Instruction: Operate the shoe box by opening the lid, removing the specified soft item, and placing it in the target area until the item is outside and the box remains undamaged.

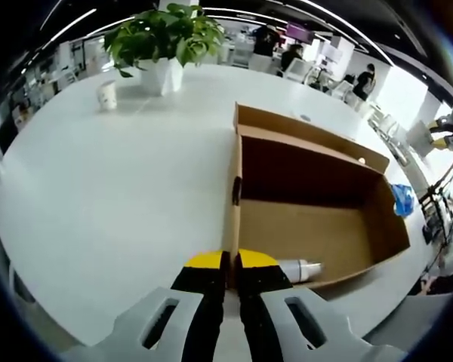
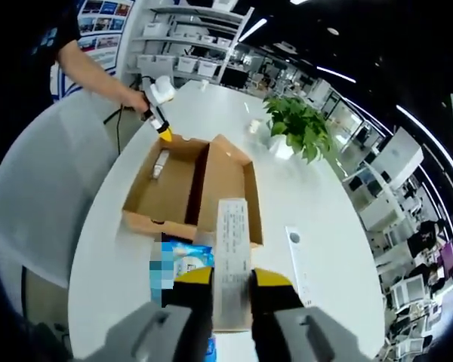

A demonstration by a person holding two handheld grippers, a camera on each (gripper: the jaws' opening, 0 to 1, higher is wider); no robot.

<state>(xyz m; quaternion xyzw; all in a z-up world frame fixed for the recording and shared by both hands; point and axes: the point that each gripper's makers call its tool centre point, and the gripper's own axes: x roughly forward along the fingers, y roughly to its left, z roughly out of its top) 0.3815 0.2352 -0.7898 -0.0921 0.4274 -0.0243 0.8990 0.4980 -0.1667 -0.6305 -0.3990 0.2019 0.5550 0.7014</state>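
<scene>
The brown corrugated cardboard shoe box (image 1: 309, 204) lies open on the smooth white round desk (image 1: 106, 204), its plain matte inside showing. In the left gripper view the left claw (image 1: 229, 265), black with yellow tips, is clenched on the box's near side wall at 6 o'clock, the thin cardboard edge pinched between its two jaws. Just inside that wall, at 5 o'clock, rests a small white cylindrical item with a grey cap (image 1: 300, 269) on the box floor. At 3 o'clock, beyond the box's far end, sits a crumpled blue plastic packet (image 1: 402, 199). At 11 o'clock stand a leafy green plant in a white pot (image 1: 163, 45) and a white paper cup (image 1: 107, 95).

In the right gripper view the right claw (image 2: 230, 280) grips the box's hinged lid flap (image 2: 232, 264) at 6 o'clock; a white label with fine print, too small to read, runs along it. The blue packet lies at 7 o'clock beside the claw, its writing blurred. At 11 o'clock a person's hand (image 2: 136, 96) holds the left claw against the box's far wall.
</scene>
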